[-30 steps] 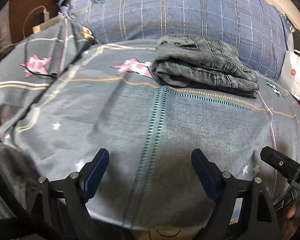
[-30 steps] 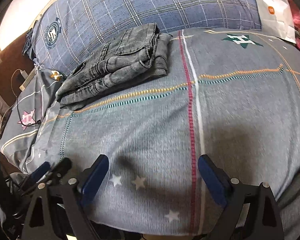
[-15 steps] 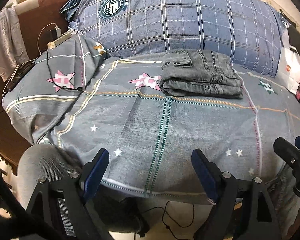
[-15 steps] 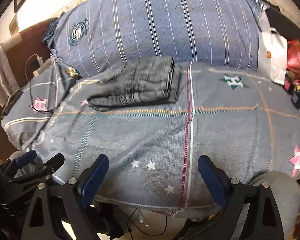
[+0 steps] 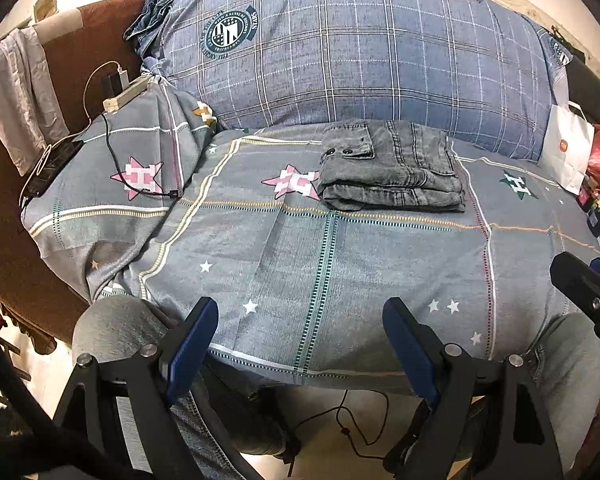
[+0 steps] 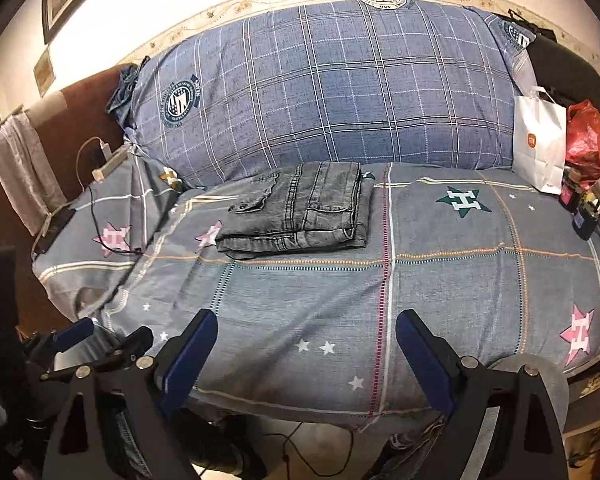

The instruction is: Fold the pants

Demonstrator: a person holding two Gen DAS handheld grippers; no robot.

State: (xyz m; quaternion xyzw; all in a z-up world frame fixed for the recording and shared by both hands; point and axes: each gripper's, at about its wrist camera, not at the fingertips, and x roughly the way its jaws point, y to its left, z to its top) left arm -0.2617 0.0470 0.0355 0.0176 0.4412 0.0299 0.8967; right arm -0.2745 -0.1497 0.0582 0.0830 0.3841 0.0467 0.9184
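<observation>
I see the folded grey pants [image 5: 392,168] lying on the bed [image 5: 300,272], just in front of the big blue plaid pillow [image 5: 360,52]. My left hand-held gripper [image 5: 300,340] and right hand-held gripper [image 6: 304,352] are both released, empty, well apart from the pants. A white paper bag [image 6: 538,140] and red bag [image 6: 588,140] stand at the right; a cable [image 5: 116,160] and what looks like a phone [image 5: 48,168] lie left. Nothing blocks the pants.
</observation>
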